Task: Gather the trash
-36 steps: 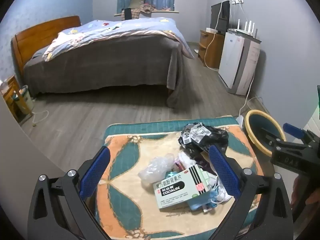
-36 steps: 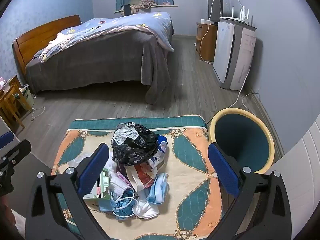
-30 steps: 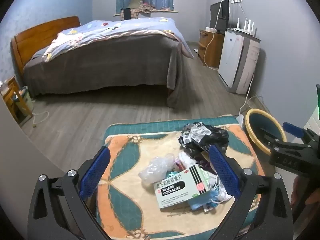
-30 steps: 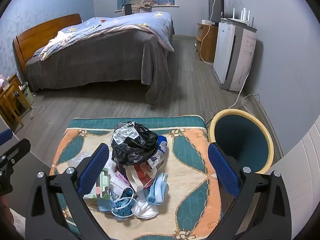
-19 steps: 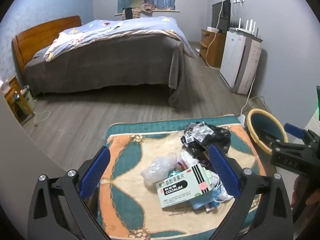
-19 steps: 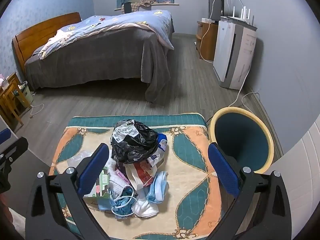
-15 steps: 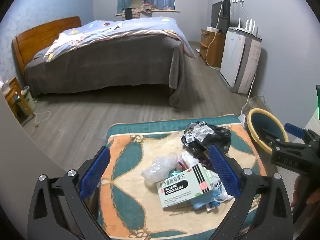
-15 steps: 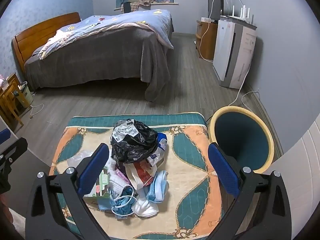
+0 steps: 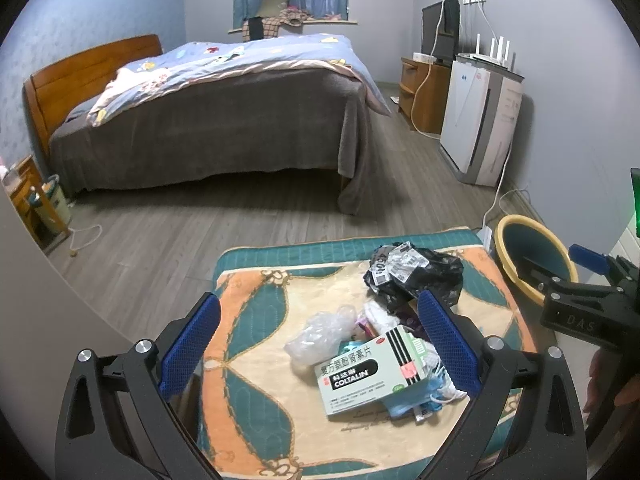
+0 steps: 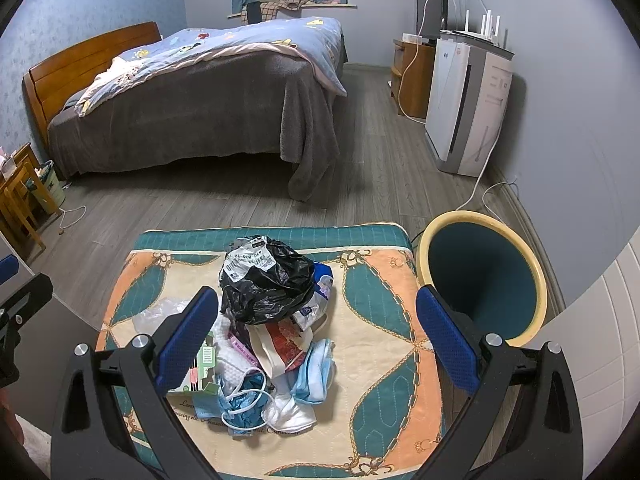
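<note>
A heap of trash lies on a patterned mat [image 9: 256,392] [image 10: 380,344]. On top is a crumpled black bag [image 9: 416,276] [image 10: 268,284]. A green-and-white COLTALIN box [image 9: 364,372] [image 10: 200,364], a clear plastic wad [image 9: 320,332], a red-printed paper bag [image 10: 282,340] and blue face masks [image 10: 316,368] lie around it. My left gripper [image 9: 318,344] hangs open above the box and plastic. Over the heap, my right gripper [image 10: 316,340] is open too, holding nothing. A teal bin with a yellow rim [image 10: 480,280] [image 9: 532,256] stands just right of the mat.
A bed [image 10: 192,104] with a grey blanket fills the far side of the wooden floor. A white appliance [image 10: 468,108] and a wooden cabinet [image 10: 412,76] line the right wall, with a cable [image 10: 480,192] trailing near the bin. Small wooden furniture [image 10: 20,200] stands far left.
Both views have shifted slightly; the heap and bin stay put. Both grippers remain open and empty.
</note>
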A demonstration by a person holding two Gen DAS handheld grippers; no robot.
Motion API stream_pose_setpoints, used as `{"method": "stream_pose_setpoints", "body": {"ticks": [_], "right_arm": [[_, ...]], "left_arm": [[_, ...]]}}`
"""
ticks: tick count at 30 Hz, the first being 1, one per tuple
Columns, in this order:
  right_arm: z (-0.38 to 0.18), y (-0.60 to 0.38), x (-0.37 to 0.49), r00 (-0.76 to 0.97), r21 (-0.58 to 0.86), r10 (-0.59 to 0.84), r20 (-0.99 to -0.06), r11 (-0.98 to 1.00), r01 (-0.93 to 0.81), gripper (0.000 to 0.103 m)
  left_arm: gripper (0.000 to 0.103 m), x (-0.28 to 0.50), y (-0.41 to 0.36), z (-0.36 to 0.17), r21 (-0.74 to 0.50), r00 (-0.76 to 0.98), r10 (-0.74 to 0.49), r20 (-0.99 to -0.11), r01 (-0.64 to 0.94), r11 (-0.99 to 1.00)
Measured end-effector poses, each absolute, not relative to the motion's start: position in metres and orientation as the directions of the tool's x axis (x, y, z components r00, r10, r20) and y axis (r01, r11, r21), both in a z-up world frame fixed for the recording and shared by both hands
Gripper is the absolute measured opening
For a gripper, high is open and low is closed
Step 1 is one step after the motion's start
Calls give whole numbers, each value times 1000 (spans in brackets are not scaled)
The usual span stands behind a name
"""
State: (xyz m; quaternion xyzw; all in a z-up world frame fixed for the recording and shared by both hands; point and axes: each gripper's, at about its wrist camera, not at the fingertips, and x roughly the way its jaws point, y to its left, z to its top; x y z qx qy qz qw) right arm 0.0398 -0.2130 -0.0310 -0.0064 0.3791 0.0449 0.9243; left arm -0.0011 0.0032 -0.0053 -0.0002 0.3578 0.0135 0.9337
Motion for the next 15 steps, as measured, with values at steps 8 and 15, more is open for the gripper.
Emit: {"method": "stream_pose_setpoints", "body": {"ticks": [8,15], "right_arm": [[-32,-213,41,704,22,76,-706,996,-85,97],[-33,-215,42,696,26,68,-714,997,-71,97]], "left_arm": [[98,-1,2,-5,13,742,26,-670,-24,1000],[98,-3,6,-8,17,739,28,-674,-22,1000]]}}
